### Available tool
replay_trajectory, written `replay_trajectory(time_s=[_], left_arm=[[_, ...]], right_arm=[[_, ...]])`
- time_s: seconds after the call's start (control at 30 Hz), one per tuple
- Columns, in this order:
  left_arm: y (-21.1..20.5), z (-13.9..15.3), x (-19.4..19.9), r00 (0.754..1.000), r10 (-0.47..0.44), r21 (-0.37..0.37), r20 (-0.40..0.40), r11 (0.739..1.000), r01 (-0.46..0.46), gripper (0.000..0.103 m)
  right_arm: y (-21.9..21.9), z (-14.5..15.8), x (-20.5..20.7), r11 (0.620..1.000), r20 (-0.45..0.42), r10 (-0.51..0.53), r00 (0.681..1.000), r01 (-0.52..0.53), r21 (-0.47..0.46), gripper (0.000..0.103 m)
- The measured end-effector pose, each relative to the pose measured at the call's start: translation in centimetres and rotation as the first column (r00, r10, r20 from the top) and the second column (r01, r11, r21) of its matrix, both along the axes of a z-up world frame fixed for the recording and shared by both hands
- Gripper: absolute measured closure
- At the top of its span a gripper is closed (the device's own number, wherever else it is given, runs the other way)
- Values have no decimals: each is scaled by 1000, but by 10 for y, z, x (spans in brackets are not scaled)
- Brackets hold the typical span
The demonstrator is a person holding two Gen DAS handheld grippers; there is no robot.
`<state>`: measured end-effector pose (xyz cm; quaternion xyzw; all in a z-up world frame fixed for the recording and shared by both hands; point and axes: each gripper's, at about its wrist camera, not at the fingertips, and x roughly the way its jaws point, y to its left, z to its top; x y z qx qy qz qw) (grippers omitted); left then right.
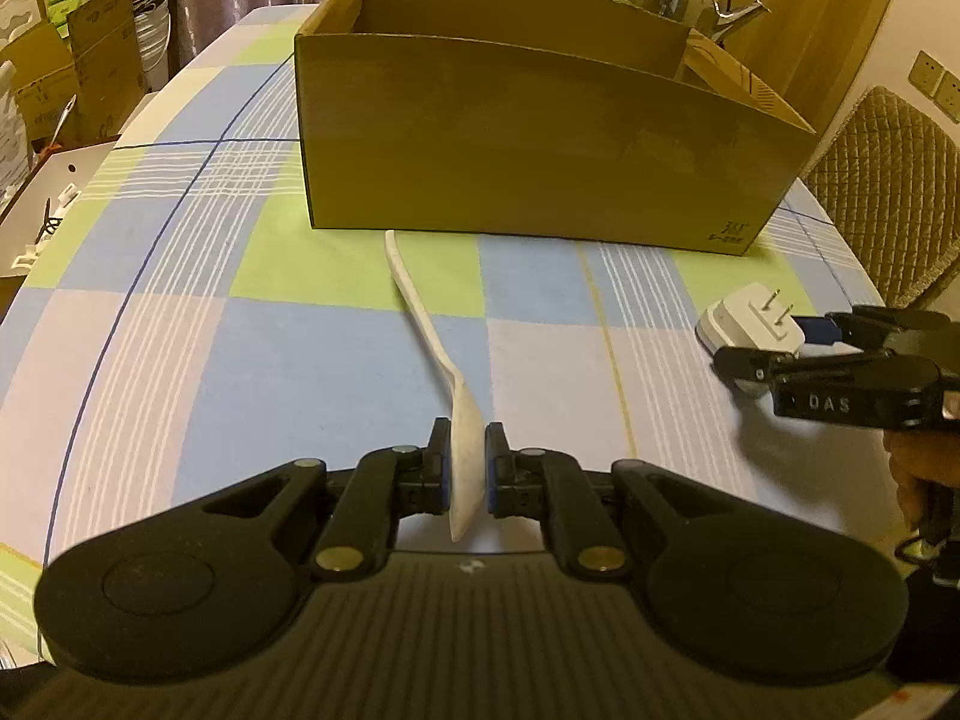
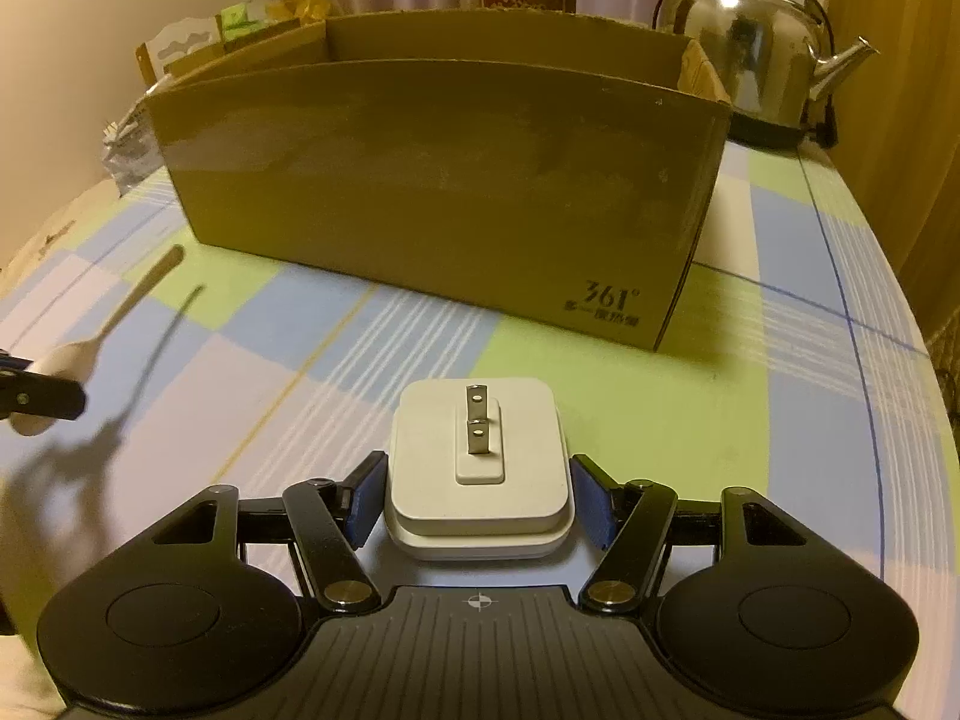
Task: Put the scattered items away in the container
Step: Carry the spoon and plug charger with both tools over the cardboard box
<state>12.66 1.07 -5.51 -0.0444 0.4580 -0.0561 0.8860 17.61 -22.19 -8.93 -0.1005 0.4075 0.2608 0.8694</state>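
- Left gripper (image 1: 467, 468): clamped on white spoon (image 1: 465, 438) bowl; handle points toward cardboard box (image 1: 528, 144).
- Right gripper (image 2: 477, 495): pads flank white plug adapter (image 2: 477, 474) on checked tablecloth (image 2: 630, 414), small gaps showing.
- Bare cloth before box wall.

Light: dim, warm yellow indoor light from above.
Shadows: the spoon (image 2: 66, 354) throws a long soft shadow across the tablecloth (image 2: 600, 396); the box (image 1: 528, 138) has a dark near wall and a narrow shadow at its foot.
Glare: bright spots on the kettle (image 2: 750, 42).
Blur: the spoon handle is smeared in the right wrist view; print on the box is soft.
Distortion: strong fisheye bending, with dark rounded corners.
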Motion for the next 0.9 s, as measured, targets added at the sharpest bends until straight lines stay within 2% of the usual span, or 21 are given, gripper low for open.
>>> replay_trajectory(time_s=[0.57, 0.9], left_arm=[[-1, 15, -29, 999, -19, 10, 34, 1000, 18, 96], [2, 47, -44, 994, -30, 14, 106, 999, 29, 96]], right_arm=[[-10, 33, -47, 997, 14, -62, 998, 61, 37, 42], [-12, 67, -58, 995, 76, -78, 994, 73, 65, 42]])
